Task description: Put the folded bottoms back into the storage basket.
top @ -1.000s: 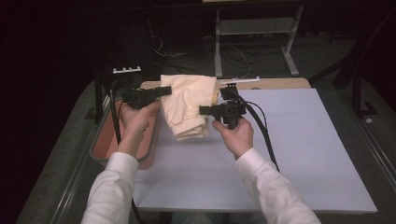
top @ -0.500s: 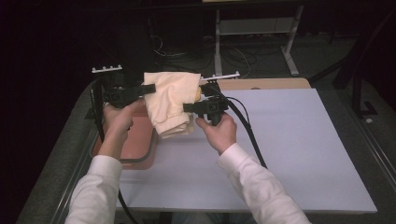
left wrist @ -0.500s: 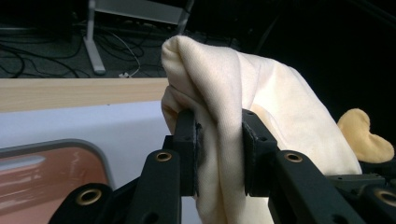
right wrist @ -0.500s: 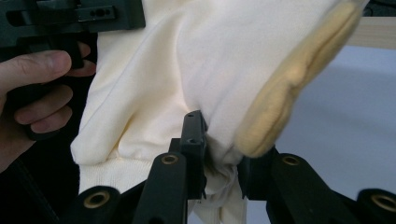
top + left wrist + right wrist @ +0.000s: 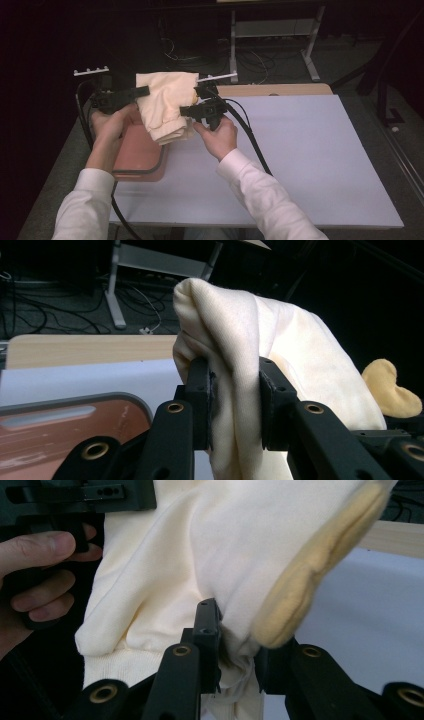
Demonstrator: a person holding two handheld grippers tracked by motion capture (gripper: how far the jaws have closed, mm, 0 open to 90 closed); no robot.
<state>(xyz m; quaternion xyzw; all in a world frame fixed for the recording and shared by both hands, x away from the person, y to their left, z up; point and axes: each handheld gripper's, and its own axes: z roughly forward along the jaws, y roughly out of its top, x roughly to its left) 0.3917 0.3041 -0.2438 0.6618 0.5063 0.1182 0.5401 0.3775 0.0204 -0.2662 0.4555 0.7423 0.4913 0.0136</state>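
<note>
Clearly, the soft cream fleece garment (image 5: pixel 165 105) is held off the worktop (image 5: pixel 310 160) above the reddish-brown plastic tray (image 5: pixel 137 155), clamped by the left hand-held gripper (image 5: pixel 234 405) and right hand-held gripper (image 5: pixel 235 650). Being light and limp, it is best pinched at bunched edges.

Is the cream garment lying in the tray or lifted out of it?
Lifted out. The cream garment hangs bunched between the left gripper and right gripper, both clamped on its fabric, above the reddish tray.
</note>
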